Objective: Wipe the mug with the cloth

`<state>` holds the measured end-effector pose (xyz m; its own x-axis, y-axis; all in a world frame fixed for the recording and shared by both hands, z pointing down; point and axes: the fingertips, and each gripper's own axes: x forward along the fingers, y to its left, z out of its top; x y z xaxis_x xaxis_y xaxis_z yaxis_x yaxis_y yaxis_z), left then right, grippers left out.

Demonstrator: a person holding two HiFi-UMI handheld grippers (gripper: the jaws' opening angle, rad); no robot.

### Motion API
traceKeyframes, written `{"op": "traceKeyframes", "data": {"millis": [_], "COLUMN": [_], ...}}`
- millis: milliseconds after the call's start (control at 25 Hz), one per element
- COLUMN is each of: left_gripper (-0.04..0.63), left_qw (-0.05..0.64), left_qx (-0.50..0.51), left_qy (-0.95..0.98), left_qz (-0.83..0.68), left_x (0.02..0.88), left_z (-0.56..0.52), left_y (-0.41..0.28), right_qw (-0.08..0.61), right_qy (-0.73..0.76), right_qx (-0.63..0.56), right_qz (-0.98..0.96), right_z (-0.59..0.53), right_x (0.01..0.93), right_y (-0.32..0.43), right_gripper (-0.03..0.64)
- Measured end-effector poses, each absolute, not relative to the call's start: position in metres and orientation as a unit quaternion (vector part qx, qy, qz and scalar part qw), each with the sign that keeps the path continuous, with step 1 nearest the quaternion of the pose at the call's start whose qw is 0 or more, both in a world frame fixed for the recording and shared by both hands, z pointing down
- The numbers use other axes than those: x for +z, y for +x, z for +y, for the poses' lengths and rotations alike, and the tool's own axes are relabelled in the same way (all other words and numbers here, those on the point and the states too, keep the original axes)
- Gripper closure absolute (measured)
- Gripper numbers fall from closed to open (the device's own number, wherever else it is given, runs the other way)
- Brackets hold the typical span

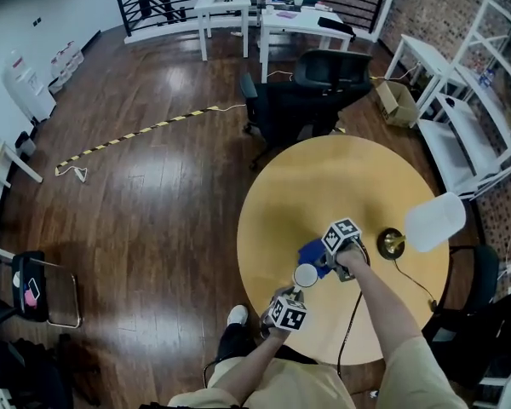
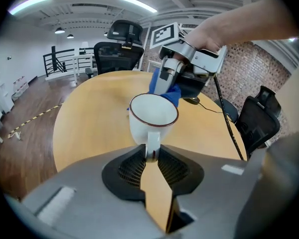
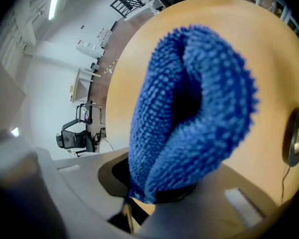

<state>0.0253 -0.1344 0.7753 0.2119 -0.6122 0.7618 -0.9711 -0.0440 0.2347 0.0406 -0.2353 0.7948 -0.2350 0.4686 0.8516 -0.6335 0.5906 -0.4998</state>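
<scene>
A white mug (image 2: 152,121) with a dark rim is held upright by its handle in my left gripper (image 2: 150,156), which is shut on it above the round wooden table (image 2: 89,113). From above, the mug (image 1: 306,275) shows as a small white circle over the table's near part. My right gripper (image 3: 154,195) is shut on a folded blue cloth (image 3: 189,113), which fills its view. In the left gripper view the blue cloth (image 2: 164,86) hangs just behind the mug's far rim, touching or nearly touching it. In the head view the cloth (image 1: 313,252) lies beside the mug.
A lamp with a brass base (image 1: 392,243) and white shade (image 1: 434,221) stands on the table's right side, its cable (image 1: 416,281) trailing toward the near edge. Black office chairs (image 1: 311,92) stand beyond the far edge. White shelving (image 1: 473,118) is to the right.
</scene>
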Motion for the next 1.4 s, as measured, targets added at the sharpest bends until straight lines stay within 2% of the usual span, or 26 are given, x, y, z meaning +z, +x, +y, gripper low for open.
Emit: {"op": "traceKeyframes", "data": {"millis": [160, 480, 760, 1400], "left_gripper": [0.531, 0.535, 0.537, 0.537], "left_qw": [0.379, 0.356, 0.350, 0.370], "left_qx": [0.240, 0.277, 0.304, 0.288], "left_qy": [0.683, 0.694, 0.699, 0.714], "left_qz": [-0.576, -0.561, -0.545, -0.519], "left_x": [0.776, 0.777, 0.777, 0.778], "left_z": [-0.134, -0.134, -0.137, -0.138], "left_y": [0.029, 0.036, 0.046, 0.057], "right_qw": [0.592, 0.499, 0.453, 0.454], "right_qy": [0.070, 0.113, 0.144, 0.123], "right_qx": [0.468, 0.557, 0.607, 0.625], "right_qz": [-0.653, -0.654, -0.636, -0.623], "right_z": [-0.223, -0.212, -0.204, -0.179], "right_x": [0.797, 0.792, 0.795, 0.788], "right_y": [0.054, 0.061, 0.072, 0.070], "right_gripper": [0.552, 0.552, 0.554, 0.558]}}
